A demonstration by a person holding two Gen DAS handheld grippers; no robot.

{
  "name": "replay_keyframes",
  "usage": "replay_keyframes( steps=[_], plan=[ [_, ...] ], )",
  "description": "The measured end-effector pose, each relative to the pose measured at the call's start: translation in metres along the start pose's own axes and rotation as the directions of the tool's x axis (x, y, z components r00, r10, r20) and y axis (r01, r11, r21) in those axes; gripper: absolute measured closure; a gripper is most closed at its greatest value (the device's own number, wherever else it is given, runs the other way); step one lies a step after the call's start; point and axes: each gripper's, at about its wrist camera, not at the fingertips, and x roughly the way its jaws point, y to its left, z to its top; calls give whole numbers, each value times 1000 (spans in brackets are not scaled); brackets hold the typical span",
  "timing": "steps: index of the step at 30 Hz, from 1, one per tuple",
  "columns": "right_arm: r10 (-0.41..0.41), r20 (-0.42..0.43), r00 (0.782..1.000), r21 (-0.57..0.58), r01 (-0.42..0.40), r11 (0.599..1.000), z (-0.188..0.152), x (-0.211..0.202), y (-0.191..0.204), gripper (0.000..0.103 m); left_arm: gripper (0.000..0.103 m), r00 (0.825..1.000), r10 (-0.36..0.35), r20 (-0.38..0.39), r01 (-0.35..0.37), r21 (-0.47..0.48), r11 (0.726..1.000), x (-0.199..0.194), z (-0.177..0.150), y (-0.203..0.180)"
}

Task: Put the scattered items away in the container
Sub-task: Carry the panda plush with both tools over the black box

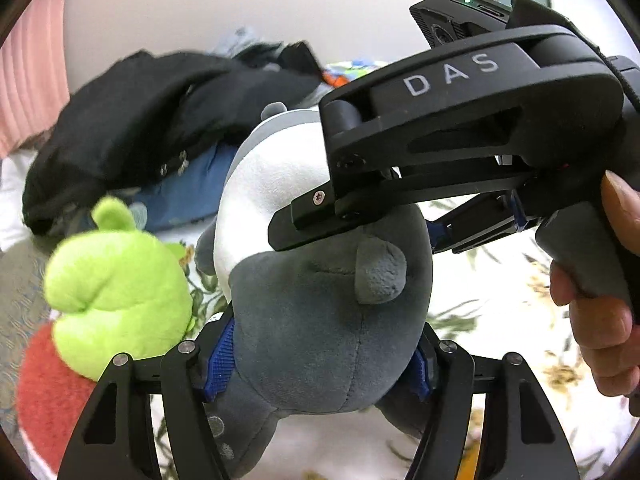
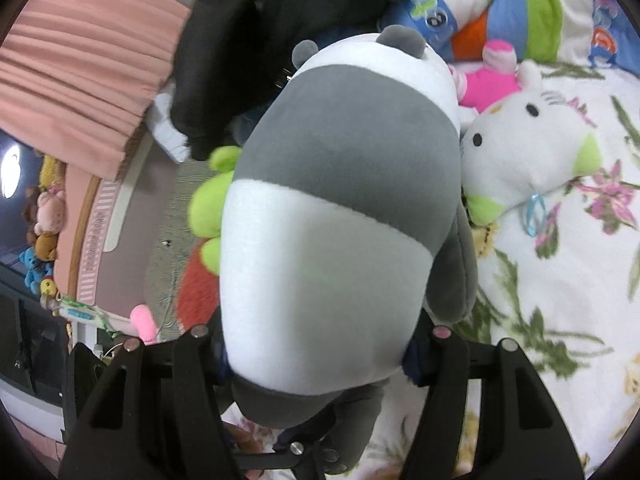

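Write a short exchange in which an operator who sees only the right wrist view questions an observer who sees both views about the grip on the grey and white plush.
Operator: The grey and white plush fills my view. Is the left gripper on it?
Observer: Yes. The left gripper is shut on its grey end, with the blue pads pressed into both sides.
Operator: Where does my right gripper sit, seen from there?
Observer: The right gripper reaches in from the right and clamps the plush farther along its body than the left one.
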Motion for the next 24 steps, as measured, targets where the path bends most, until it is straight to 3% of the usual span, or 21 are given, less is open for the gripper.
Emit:
replay_keyframes(
  steps=[4,12,18,21,24],
  plan=[
    [1,41,999,-1,-1,1000,-16,-42,12,41,34,1000,-10,20,9,45,999,-38,14,-42],
    [-44,125,991,45,39,998,-80,-174,-8,40,34,996,-85,29,81,116,990,-107,24,-145],
    [-93,193,977,87,77,993,-130,-276,-49,39,34,987,-158,16,153,179,972,-140,31,-241],
    [-121,229,966,113,97,989,-154,-327,-69,39,34,980,-201,10,193,226,955,-152,35,-289],
    [-161,274,948,160,120,980,-179,-386,-100,38,34,967,-256,2,245,283,927,-177,34,-360]
  ],
)
